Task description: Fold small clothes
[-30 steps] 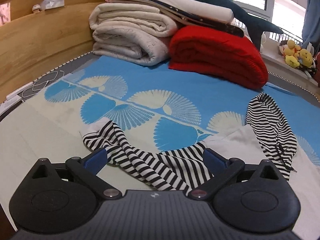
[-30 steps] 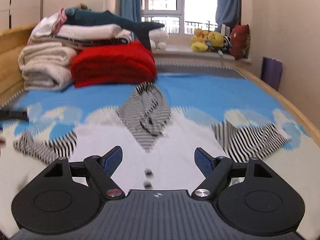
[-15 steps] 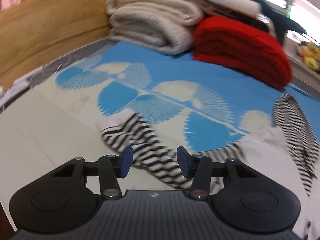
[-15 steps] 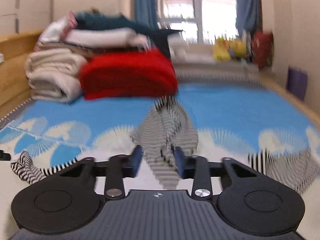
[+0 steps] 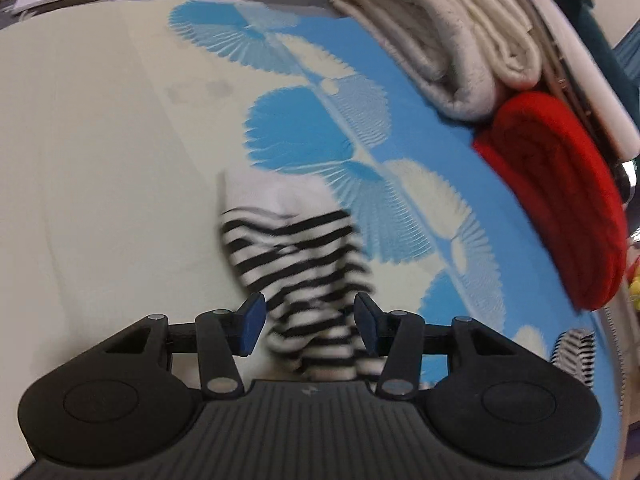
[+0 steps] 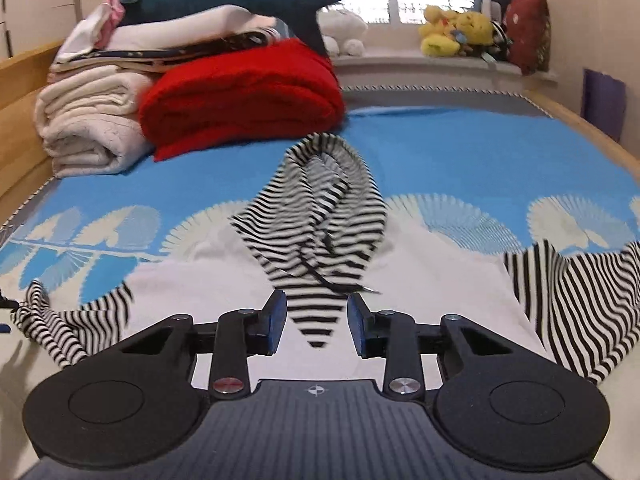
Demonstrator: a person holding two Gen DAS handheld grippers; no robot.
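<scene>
A small white hooded top with black-and-white striped sleeves and hood [image 6: 316,220] lies spread on the bed. Its white body [image 6: 224,276] faces me in the right wrist view, with the left sleeve [image 6: 68,320] and the right sleeve [image 6: 576,292] out to the sides. In the left wrist view my left gripper [image 5: 310,328] is open, its blue pads either side of the striped left sleeve [image 5: 296,256] near its white cuff. My right gripper [image 6: 316,328] is open and empty, hovering over the hood's lower tip.
Folded cream blankets [image 6: 88,124] and a red blanket [image 6: 244,96] are stacked at the head of the bed, with a plush shark [image 6: 240,0] on top. Plush toys [image 6: 456,30] sit on the windowsill. A wooden bed rail [image 6: 20,80] runs along the left.
Both grippers have narrowed from wide open but stay open. The left gripper has swung left and down over the striped sleeve. The right gripper has moved forward toward the hood.
</scene>
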